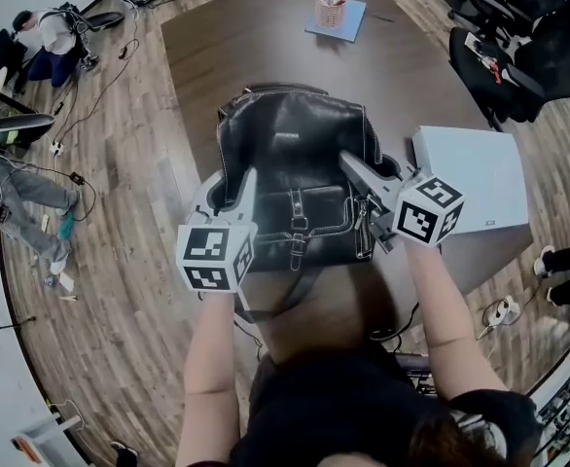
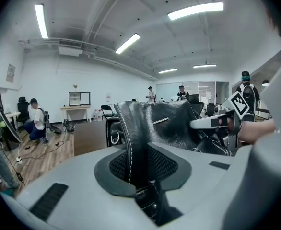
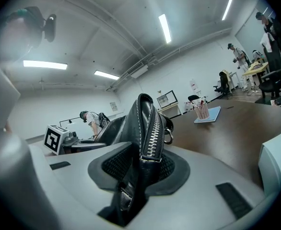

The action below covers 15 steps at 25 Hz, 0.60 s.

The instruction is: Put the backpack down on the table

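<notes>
- The backpack [image 1: 295, 163] is black, glossy leather with pale contrast stitching, a buckled front pocket and a rounded top. It sits upright between the two claws, over the near end of the dark brown bench [image 1: 256, 37]. No view shows whether its base rests on the wood.
- The left claw [image 1: 231, 191] is clenched on the backpack's left side. Its own view shows the ribbed black pads of the left claw [image 2: 140, 169] pinching a stitched leather fold of the backpack [image 2: 159, 123].
- The right claw [image 1: 358, 168] grasps the opposite side. Its own view shows the right claw [image 3: 140, 171] closed on an edge of the backpack [image 3: 147, 123] that carries a silver metal zipper and a small ring.
- Only the head view shows the loose straps hanging past the bench's near edge, and a smooth white box [image 1: 480, 178] just to the right of the backpack.
- A pink mesh pen cup [image 1: 331, 10] stands on a flat blue pad [image 1: 348, 22] at the far end of the bench. The right claw's view shows them too; the left's does not.
</notes>
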Available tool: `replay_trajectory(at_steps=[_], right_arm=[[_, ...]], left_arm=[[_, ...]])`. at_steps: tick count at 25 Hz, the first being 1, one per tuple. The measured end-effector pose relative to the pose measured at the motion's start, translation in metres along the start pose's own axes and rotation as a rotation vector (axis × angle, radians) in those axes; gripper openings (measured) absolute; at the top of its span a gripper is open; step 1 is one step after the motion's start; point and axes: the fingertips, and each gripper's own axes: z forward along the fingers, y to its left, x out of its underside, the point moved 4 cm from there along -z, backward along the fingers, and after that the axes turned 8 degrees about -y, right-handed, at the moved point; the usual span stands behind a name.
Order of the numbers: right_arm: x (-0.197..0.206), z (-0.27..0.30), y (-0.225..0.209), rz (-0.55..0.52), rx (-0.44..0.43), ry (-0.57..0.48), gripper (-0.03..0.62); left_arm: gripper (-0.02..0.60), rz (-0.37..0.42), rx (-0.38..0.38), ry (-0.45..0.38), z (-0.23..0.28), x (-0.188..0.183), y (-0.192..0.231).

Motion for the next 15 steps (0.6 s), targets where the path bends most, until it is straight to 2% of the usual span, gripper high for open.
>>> replay_trajectory(at_steps=[7,15], right_arm=[[0.0021,-0.0023,0.0035,-0.081,0.024,0.048,0.117],[0.0033,-0.0076,0.0066,-0.097,0.067,0.073,0.137]], left_arm=[[0.104,-0.029,0.033,0.007,-0.0022,-0.0003,0.0007],[0.129,-0.037,0.038,0.0,-0.0068,-0.0029,0.0002]])
